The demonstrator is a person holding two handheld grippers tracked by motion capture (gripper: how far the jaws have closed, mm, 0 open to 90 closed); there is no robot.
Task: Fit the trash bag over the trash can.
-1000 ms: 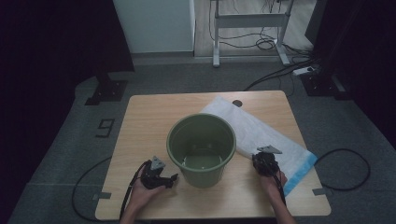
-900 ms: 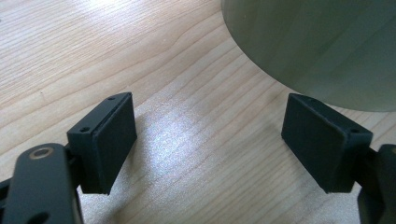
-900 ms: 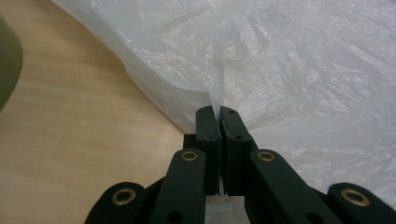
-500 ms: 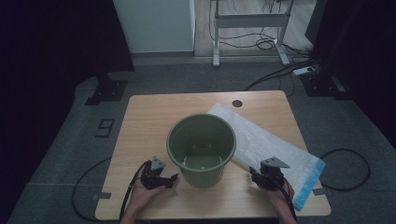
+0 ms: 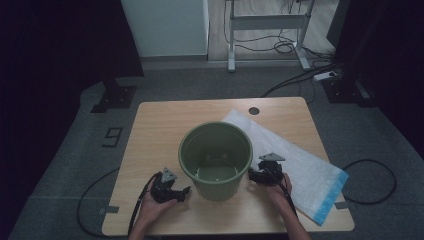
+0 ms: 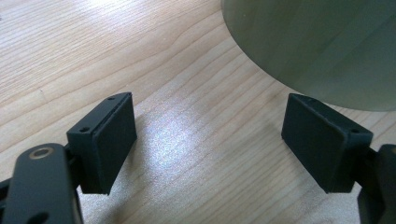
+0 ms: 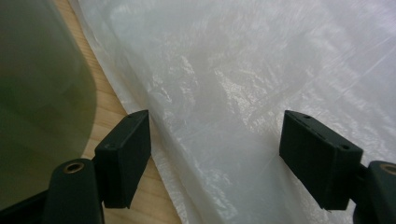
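Seemingly about to line a bin, a person brings two hand-held grippers in on either side of a green bucket (image 5: pixel 215 160) that stands upright near the middle of a wooden table (image 5: pixel 160 125). The left gripper (image 5: pixel 172 191) sits just beside the bucket's base on its left, jaws spread wide over bare wood and holding nothing. The right gripper (image 5: pixel 262 172) sits just beside the bucket on its right, jaws likewise spread and empty, poised above a translucent white plastic bag (image 5: pixel 305 170) with a blue end, which lies flat, running from behind the bucket to the table's near right corner.

To do this step well, the right gripper should probably drop onto the bag's near edge beside the bucket and pinch a single fold of film, since the thin sheet may slip or bunch. The left could steady the bucket wall.

Inside the bucket, the floor looks bare; nothing is visible in it.
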